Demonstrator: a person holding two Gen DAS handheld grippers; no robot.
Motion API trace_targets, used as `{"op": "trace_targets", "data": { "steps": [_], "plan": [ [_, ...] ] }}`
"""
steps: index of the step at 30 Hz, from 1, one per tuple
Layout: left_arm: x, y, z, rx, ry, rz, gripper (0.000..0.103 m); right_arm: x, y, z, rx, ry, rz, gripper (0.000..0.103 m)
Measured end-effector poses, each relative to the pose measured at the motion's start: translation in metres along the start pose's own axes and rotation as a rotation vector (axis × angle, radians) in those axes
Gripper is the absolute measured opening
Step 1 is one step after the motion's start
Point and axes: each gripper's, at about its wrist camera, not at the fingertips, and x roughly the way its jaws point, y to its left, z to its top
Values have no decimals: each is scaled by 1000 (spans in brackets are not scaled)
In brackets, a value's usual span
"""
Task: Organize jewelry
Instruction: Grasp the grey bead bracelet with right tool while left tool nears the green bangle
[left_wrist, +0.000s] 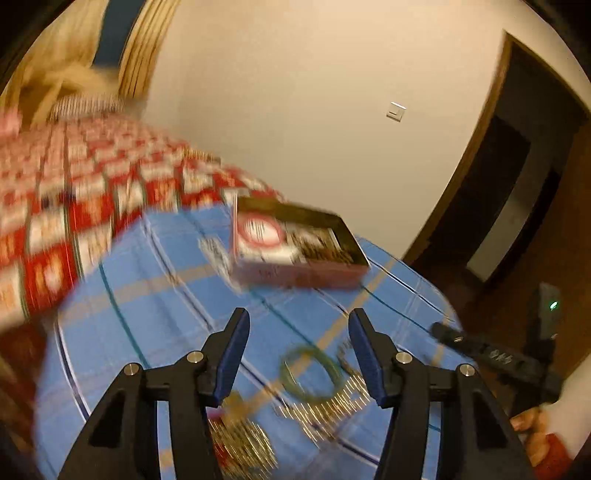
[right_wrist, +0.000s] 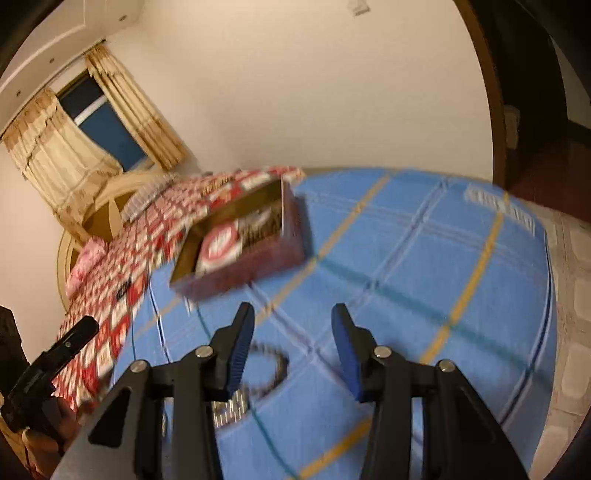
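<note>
The left hand-held gripper (left_wrist: 297, 325) hangs spread and empty above a green ring bangle (left_wrist: 310, 371) and blurred gold chains (left_wrist: 325, 406) on the blue plaid cloth-covered surface (left_wrist: 155, 295). The right hand-held gripper (right_wrist: 293, 319), also spread, hangs over a dark beaded bracelet (right_wrist: 271, 365). Farther off sits an open maroon box (right_wrist: 255, 254), beside the red patterned bed (right_wrist: 147, 229).

Warm, yellowish indoor light, moderately dim; window (right_wrist: 107, 122) dark. Heavy motion blur over blue checked cloth (left_wrist: 155, 295), red box (right_wrist: 240, 240) and jewelry (left_wrist: 325, 402). Gripper fingers sharp. Fisheye bending, black vignette at corners.
</note>
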Motion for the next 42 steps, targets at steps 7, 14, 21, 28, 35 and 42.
{"op": "trace_targets", "data": {
  "steps": [7,14,21,28,35,42],
  "plan": [
    [-12,8,-29,-101,15,-22,60,-5,20,-23,-85,38,-13,48],
    [-9,12,-37,-122,31,24,60,0,22,-34,-144,61,-44,41],
    [10,10,-21,-32,70,75,60,33,38,-31,-301,115,-108,41],
    [24,11,-16,7,106,95,60,58,41,-30,-341,155,-148,40],
    [50,0,-17,54,184,107,60,77,52,-37,-463,232,-243,17],
    [72,-12,-20,112,241,132,60,64,44,-33,-431,218,-204,9]
  ]
}}
